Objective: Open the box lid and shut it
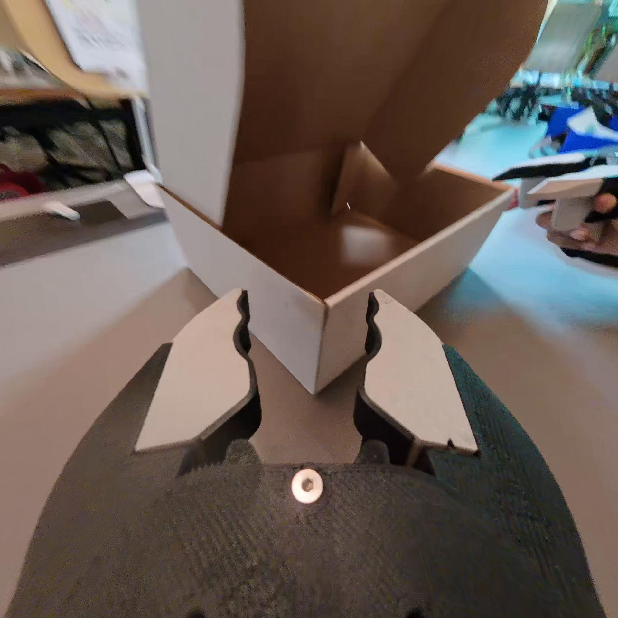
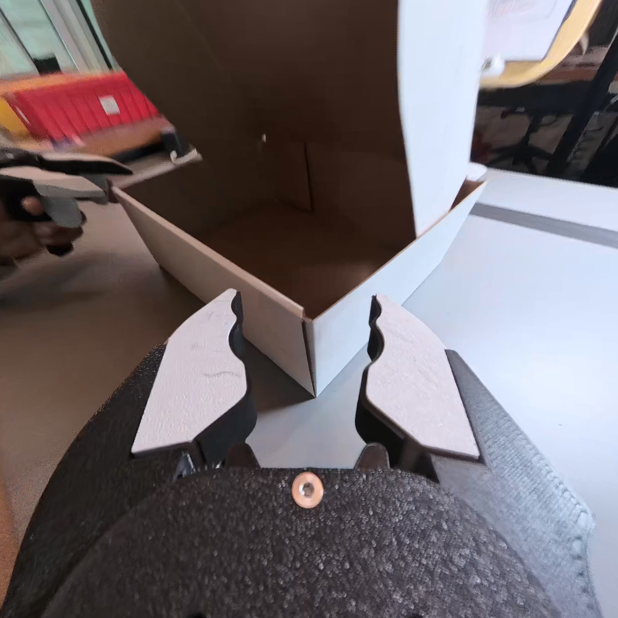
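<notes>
**Box standing open, both grippers spread at its near corners**

You are holding the left gripper (image 1: 307, 301) low over the table (image 1: 83, 351), its two grey fingers (image 1: 207, 368) spread wide apart and gripping nothing. It is pointing straight at a near corner of the white box (image 1: 287, 321), and that corner edge is sitting just ahead of the gap between the fingertips; whether a fingertip is touching the cardboard I cannot tell. The box is resting on the table with its brown inside showing and nothing visible in it. The lid (image 1: 351, 83) is standing raised behind the opening, brown face toward you, with its white side flap (image 1: 194, 100) hanging down along the left wall.

You are holding the right gripper (image 2: 306, 302) the same way at another near corner of the box (image 2: 384, 284), fingers (image 2: 411, 374) spread apart and empty, the corner seam lying just ahead of the gap between them. From this side the lid (image 2: 250, 83) is rising above the opening and its white flap (image 2: 434, 117) is dropping down inside the right wall.

Each gripper is also showing in the other's view: the right gripper (image 1: 561, 180) is hovering beyond the far right corner of the box, held by a hand (image 1: 588, 220), and the left gripper (image 2: 67, 174) is sitting by the far left corner, likewise in a hand (image 2: 30, 227). A blurred red crate (image 2: 83, 103) is lying in the background.
</notes>
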`<state>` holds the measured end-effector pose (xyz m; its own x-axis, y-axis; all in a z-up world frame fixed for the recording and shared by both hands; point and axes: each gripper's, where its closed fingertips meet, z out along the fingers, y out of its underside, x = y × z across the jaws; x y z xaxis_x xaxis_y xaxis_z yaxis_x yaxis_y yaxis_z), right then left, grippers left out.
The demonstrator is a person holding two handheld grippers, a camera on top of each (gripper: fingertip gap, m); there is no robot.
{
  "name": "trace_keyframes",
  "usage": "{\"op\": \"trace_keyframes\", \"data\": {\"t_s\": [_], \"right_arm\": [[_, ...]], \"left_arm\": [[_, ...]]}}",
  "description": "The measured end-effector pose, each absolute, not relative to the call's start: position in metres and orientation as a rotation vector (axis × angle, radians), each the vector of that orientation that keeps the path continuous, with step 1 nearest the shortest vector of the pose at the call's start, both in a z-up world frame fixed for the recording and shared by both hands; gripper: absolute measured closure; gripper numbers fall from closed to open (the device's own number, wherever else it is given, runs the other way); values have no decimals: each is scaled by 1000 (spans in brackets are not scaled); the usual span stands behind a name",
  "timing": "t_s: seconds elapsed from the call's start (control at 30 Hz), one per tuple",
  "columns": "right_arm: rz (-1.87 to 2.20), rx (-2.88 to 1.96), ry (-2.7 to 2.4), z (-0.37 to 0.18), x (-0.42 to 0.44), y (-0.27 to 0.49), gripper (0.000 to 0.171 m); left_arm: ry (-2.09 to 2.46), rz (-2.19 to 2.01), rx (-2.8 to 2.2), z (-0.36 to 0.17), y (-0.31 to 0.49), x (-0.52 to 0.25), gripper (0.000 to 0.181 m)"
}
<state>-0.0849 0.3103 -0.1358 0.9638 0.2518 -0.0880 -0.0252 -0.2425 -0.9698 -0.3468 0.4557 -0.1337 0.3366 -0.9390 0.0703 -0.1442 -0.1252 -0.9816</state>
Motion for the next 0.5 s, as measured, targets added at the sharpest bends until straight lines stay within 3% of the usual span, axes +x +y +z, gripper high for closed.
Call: {"op": "trace_keyframes", "data": {"t_s": [0.03,0.27,0.43,0.5], "right_arm": [[273,-1761,-149,-123,-79,306,99],[209,-1321,35,-35,-20,287,108],[114,-1274,109,-40,-2,277,117],[79,-1324,99,-53,-7,276,118]], "left_arm": [[971,-939,-1509,-121,461,-357,115],[568,-1075,-1276,-45,495,-408,123],[508,-1113,-1244,-42,497,-423,128],[520,-1103,-1227,-44,492,-424,139]]}}
